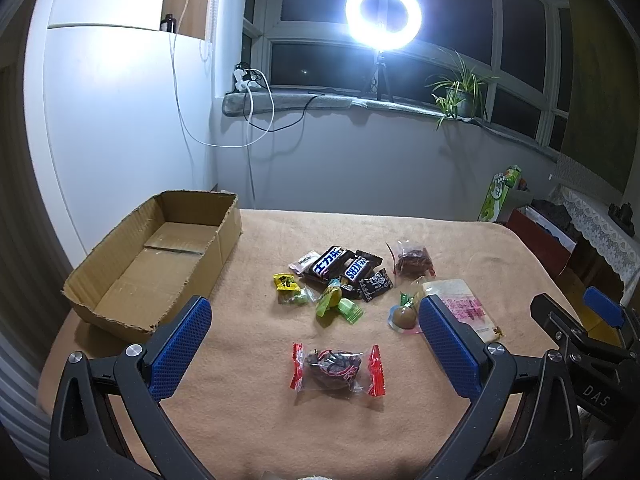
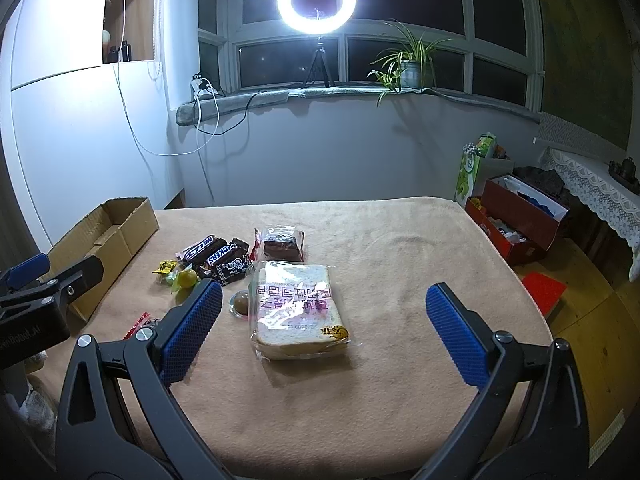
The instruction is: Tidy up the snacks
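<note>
Already both tongs, left tongs [image 1: 316,336] and right tongs [image 2: 324,330], gaped empty; the red-ended clear-wrapped dark candy [image 1: 335,368] lay at lower centre, the open brown cardboard box [image 1: 160,256] at left. Slick wrapper ends might slip from a shallow pinch.

A lit ring light [image 2: 316,0] stands on a tripod on the windowsill at the top centre, with a potted plant [image 2: 412,65] to its right. White cables [image 1: 256,92] hang from a power strip at the sill's left end, and a red box [image 2: 520,220] sits on the floor at right.
</note>
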{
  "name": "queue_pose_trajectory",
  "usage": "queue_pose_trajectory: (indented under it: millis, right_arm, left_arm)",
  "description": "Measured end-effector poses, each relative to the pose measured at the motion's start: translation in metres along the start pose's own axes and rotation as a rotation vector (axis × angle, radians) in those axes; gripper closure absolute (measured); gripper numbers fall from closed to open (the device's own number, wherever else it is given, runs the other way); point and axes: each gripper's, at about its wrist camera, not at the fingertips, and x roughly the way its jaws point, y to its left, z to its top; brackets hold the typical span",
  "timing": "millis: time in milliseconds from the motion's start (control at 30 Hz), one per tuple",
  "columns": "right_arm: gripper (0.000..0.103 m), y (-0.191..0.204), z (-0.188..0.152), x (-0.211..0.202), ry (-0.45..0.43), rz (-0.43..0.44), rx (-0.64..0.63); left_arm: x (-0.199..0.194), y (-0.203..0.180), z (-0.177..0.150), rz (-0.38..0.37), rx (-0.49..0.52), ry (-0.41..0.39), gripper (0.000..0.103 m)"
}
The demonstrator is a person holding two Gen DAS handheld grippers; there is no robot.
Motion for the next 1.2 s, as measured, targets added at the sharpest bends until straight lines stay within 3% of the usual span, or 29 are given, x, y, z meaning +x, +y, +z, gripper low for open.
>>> queue_pose_trajectory:
  millis: [833, 1200]
  right_arm:
    - [0.000, -0.005, -0.003, 0.016, 0.057, 0.015, 0.005]
    - [0.000, -0.024, 0.003, 0.039, 0.148, 0.099, 0.040]
  left_arm:
    - [0.011, -0.003, 0.001, 0.002, 0.003, 0.029, 0.000]
    - [0.031, -0.009, -0.002, -0.059, 0.005, 0.105, 0.000]
